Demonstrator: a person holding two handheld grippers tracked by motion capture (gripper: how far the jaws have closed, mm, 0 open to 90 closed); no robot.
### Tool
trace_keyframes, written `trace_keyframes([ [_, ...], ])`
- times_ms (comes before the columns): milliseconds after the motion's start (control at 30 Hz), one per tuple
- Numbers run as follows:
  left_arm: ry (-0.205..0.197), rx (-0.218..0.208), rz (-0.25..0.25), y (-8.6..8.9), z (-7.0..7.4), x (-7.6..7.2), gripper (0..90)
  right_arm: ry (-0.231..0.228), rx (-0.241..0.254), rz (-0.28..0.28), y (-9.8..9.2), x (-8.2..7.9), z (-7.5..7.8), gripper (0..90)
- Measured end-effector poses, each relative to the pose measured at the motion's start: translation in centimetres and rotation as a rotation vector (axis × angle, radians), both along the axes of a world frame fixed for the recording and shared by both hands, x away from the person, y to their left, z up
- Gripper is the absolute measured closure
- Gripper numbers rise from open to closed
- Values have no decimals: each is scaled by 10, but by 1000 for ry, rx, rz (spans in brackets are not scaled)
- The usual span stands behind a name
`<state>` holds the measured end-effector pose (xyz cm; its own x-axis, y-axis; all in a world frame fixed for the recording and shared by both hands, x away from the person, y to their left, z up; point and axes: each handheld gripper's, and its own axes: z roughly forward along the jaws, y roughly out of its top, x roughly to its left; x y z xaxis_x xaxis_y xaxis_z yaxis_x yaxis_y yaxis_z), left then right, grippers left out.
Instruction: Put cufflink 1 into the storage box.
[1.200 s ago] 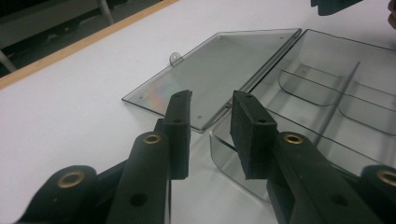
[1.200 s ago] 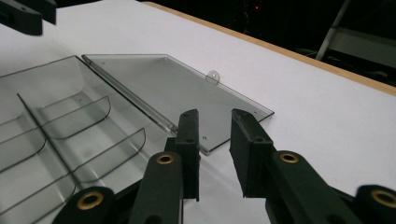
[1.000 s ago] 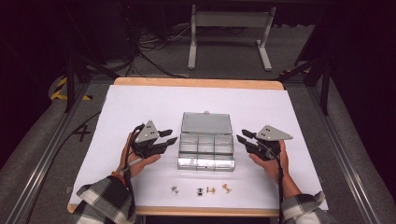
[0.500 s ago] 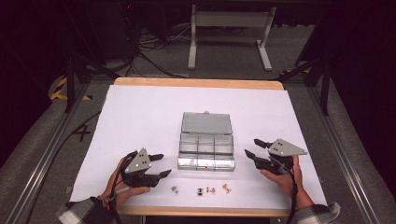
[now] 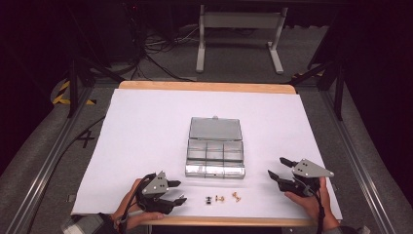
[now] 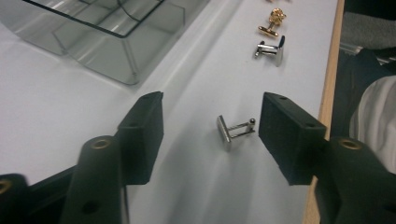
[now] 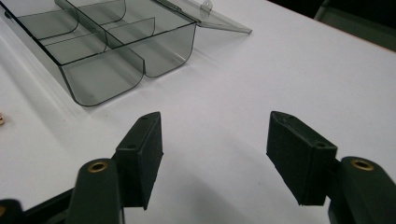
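Note:
A clear plastic compartment box [image 5: 214,151] lies mid-table, its lid [image 5: 215,128] flat behind it and its divided cells [image 7: 93,42] bare. Small cufflinks lie in a row near the front edge: a dark silver one [image 5: 208,199], a gold one [image 5: 219,198] and another gold one [image 5: 236,196]. My left gripper [image 5: 178,192] sits low at the front left. A silver cufflink [image 6: 233,130] lies on the paper between its pads, untouched, and the jaws have just been closing a little. My right gripper [image 5: 277,166] hovers right of the box, nothing between its jaws, which have just been opening.
White paper [image 5: 146,136] covers the wooden table, whose front edge [image 6: 327,93] runs just beside the left gripper. In the left gripper view, a silver cufflink [image 6: 270,49] and a gold one [image 6: 272,23] lie farther along. Dark floor and a stand's legs [image 5: 238,44] are beyond the table.
Both hands have drawn back from the box's sides toward the table's front edge and come lower. Both grippers' jaws stand wider than a second ago.

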<state>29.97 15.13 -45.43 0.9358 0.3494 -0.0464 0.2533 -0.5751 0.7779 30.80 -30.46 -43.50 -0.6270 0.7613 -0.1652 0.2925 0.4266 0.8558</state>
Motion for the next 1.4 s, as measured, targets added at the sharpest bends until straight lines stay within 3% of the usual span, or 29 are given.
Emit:
trace_keyframes([
  [33,6,0,0,-2,-1,0,461,-1,-1,-11,-3,-1,-2,369],
  [67,7,35,14,-5,-3,1,461,-2,8,-14,-4,-1,-3,375],
  [167,22,45,13,-8,-4,3,471,-20,29,-20,-6,-3,-4,387],
  [267,3,50,20,-9,-5,2,511,-36,42,-36,-7,-2,-4,379],
  [433,-16,67,8,-6,-3,1,694,-28,22,-49,-6,0,-8,347],
  [833,-15,70,23,-3,-2,2,703,-32,28,-31,-5,4,-8,268],
  [1100,-25,23,38,1,3,5,703,-34,19,-21,-4,7,-8,228],
  [1400,-46,-11,47,6,7,11,703,-20,51,-46,-6,12,-8,207],
])
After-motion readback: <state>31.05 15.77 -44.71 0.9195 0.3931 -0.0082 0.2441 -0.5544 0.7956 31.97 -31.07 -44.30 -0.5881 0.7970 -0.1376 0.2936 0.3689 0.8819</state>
